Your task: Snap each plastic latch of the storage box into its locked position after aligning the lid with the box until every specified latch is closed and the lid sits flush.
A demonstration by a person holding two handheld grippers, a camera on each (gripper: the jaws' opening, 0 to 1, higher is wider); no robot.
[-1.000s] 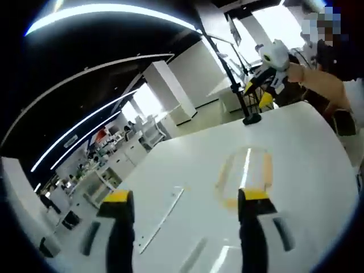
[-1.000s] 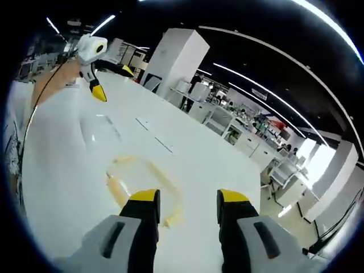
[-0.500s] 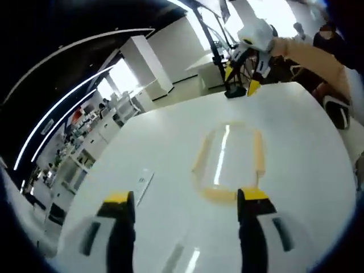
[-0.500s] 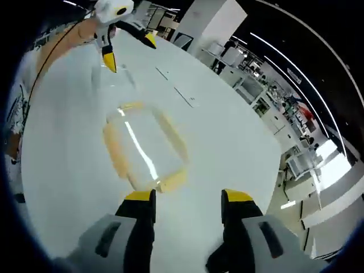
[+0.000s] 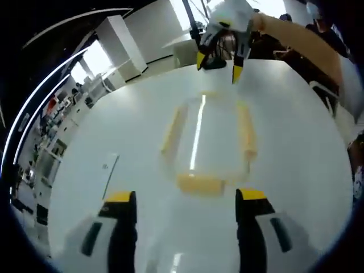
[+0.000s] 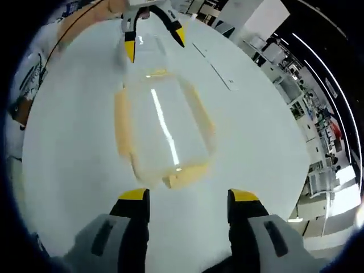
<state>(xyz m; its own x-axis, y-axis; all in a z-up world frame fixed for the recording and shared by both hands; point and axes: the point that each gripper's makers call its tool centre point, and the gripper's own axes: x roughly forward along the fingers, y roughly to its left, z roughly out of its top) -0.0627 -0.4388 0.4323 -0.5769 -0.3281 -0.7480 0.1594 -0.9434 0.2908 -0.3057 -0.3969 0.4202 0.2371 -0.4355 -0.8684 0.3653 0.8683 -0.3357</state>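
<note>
My left gripper (image 5: 186, 199) and my right gripper (image 6: 186, 196) both have their jaws apart and hold nothing. Between them, on the white table (image 5: 296, 148), lies the storage box (image 5: 207, 145) (image 6: 162, 128), clear with yellow latches (image 5: 199, 183). I judge it light, stiff and slippery, so I would press on a latch, not the lid. Its long axis runs from one gripper toward the other.
</note>
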